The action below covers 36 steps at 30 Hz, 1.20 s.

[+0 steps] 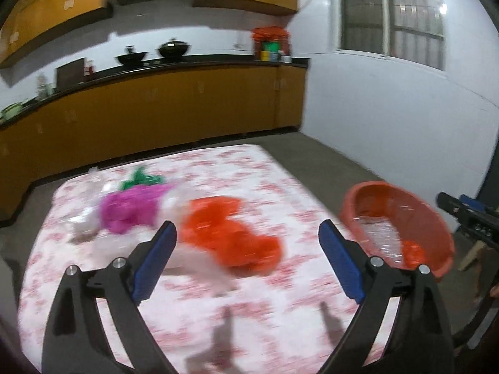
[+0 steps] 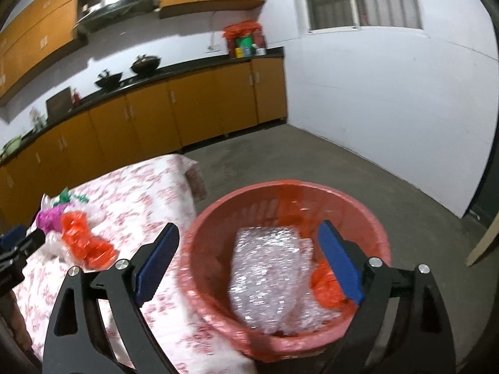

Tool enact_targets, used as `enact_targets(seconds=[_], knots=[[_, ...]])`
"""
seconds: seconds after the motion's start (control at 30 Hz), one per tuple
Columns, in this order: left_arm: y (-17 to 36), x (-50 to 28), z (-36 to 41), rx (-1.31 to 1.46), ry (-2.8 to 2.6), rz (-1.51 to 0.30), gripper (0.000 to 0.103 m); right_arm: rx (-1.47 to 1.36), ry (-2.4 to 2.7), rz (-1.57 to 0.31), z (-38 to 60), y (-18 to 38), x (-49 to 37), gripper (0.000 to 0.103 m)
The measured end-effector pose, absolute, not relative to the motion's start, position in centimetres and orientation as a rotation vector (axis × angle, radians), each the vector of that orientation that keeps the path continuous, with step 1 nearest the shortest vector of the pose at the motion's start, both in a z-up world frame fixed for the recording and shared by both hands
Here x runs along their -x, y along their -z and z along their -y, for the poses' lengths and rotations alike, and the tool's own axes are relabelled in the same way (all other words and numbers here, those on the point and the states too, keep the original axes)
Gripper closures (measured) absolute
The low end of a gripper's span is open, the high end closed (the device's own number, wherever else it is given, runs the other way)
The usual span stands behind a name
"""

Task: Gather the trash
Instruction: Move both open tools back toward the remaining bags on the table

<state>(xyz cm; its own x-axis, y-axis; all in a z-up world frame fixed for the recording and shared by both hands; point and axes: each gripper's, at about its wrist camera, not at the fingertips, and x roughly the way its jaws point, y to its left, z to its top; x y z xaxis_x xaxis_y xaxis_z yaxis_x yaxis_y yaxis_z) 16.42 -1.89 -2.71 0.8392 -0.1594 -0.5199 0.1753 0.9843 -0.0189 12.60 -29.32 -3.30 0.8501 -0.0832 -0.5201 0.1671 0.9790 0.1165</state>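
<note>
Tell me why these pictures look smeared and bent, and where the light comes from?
Left wrist view: the orange bag and purple bag are smeared by motion blur, and the tongs cast shadows toward the camera. Right wrist view: the basket rim blurs, the bubble wrap glints. Both views: fisheye bends the counters.

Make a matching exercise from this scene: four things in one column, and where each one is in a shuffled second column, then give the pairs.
Things:
1. orange plastic bag
2. bubble wrap
3. magenta bag
4. woks

Places:
A. inside the red basket
B. on the dark counter at the far wall
C. on the tablecloth, ahead of the open left gripper
D. on the tablecloth, next to a green scrap

Pairs: 1-C, 2-A, 3-D, 4-B
</note>
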Motion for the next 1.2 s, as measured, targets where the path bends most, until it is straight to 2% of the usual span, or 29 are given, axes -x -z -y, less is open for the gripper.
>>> enact_targets(seconds=[0.43,0.7,0.77,1.2], knots=[[4.7,-15.4,-10.7,0.036,-0.133,-0.589,0.011,-0.058,-0.062,-0.559,18.9,3.1,-15.2,0.011],[4.9,-14.9,-13.9,0.081,-0.196,-0.593,0.011,0.023,-0.187,-0.603,11.9,4.5,-18.8,0.036],[5.0,-14.9,-14.4,0.088,-0.203,-0.596,0.011,0.030,-0.212,-0.628,10.5,5.1,-19.8,0.039],[5.9,-15.7,-14.9,0.116,-0.192,-0.618,0.011,0.048,-0.298,-0.756,7.0,8.3,-23.9,0.039]])
